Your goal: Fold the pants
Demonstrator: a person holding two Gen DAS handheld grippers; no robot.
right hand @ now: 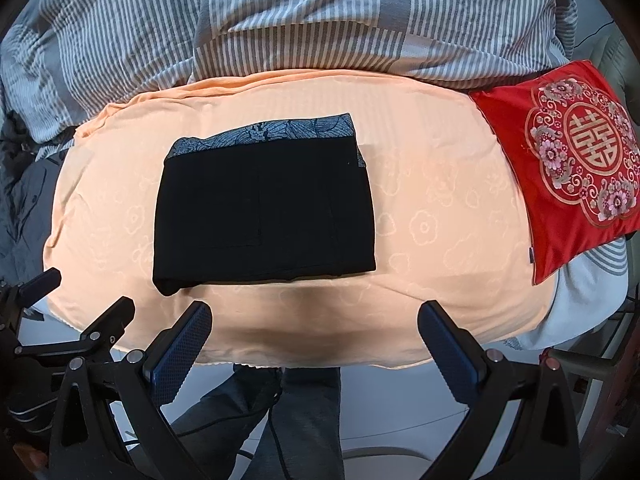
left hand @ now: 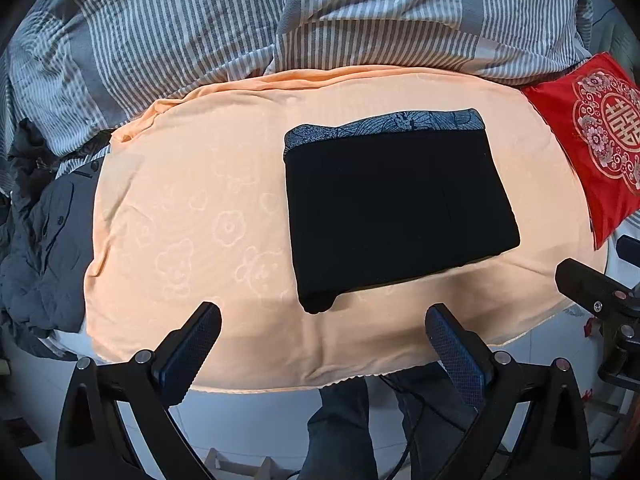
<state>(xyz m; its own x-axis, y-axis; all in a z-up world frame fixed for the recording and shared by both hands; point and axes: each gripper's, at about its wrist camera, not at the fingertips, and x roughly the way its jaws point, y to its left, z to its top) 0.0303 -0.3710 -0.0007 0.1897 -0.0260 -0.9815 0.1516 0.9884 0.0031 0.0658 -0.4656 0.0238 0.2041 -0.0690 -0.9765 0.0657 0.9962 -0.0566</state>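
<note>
— Black cloth, folded into a compact rectangle: in the left wrist view the pants (left hand: 400,208) lie on the peach blanket (left hand: 192,208) that covers the bed, a little to the right of centre. A blue patterned band shows along their far edge.

— And the left gripper (left hand: 323,330)?

— Its jaws stand wide apart, with nothing between them, hanging over the near edge of the blanket, short of the pants. At the right edge of this view I see part of the right gripper (left hand: 592,292).

— What does the right wrist view add?

— There the pants (right hand: 264,208) sit left of centre, and the right gripper (right hand: 315,326) is also spread wide and empty, apart from the cloth. This view shows the whole red cushion (right hand: 568,164), which the left view cuts off. The left view shows more of the dark jacket (left hand: 44,240) beside the bed.

— Which step is it?

— I judge the folding is finished or nearly so. One near corner sticks out a little; the next move, if any, is to tuck it in.
</note>
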